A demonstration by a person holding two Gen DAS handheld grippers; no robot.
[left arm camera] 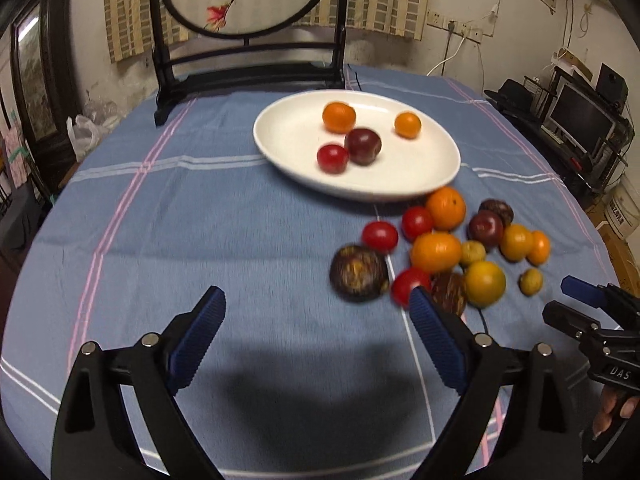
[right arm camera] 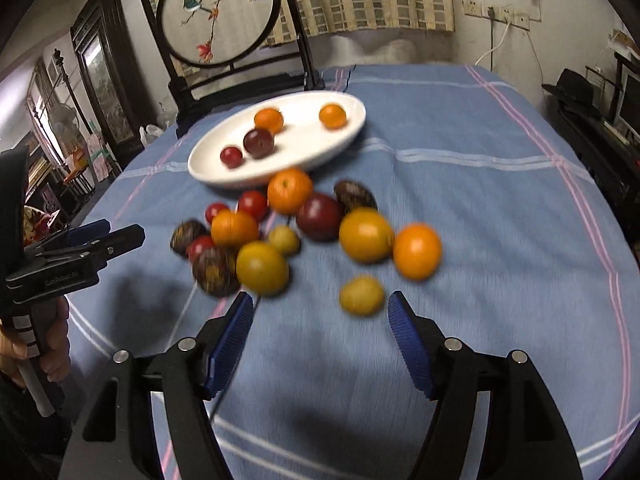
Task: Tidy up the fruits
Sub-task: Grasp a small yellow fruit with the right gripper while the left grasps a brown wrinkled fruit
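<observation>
A white oval plate (left arm camera: 288, 136) (right arm camera: 312, 140) on the blue cloth holds two small oranges, a dark plum (left arm camera: 362, 146) and a red tomato (left arm camera: 332, 158). A loose pile of fruit (left arm camera: 436, 252) (right arm camera: 262, 266) lies on the cloth in front of the plate: oranges, red tomatoes, dark plums, small yellow ones. My left gripper (left arm camera: 316, 294) (right arm camera: 124, 229) is open and empty, left of the pile, with a mottled dark fruit (left arm camera: 358, 278) just beyond its tips. My right gripper (right arm camera: 320, 298) (left arm camera: 560, 300) is open, and a small yellow fruit (right arm camera: 362, 295) lies at its tips near the right finger, untouched.
A round embroidered screen on a black stand (left arm camera: 248, 68) (right arm camera: 216, 20) rises behind the plate at the table's far edge. Blue checked cloth (left arm camera: 180, 220) stretches left of the pile. Shelves with a monitor (left arm camera: 580, 120) stand off the table's right side. A hand grips each handle.
</observation>
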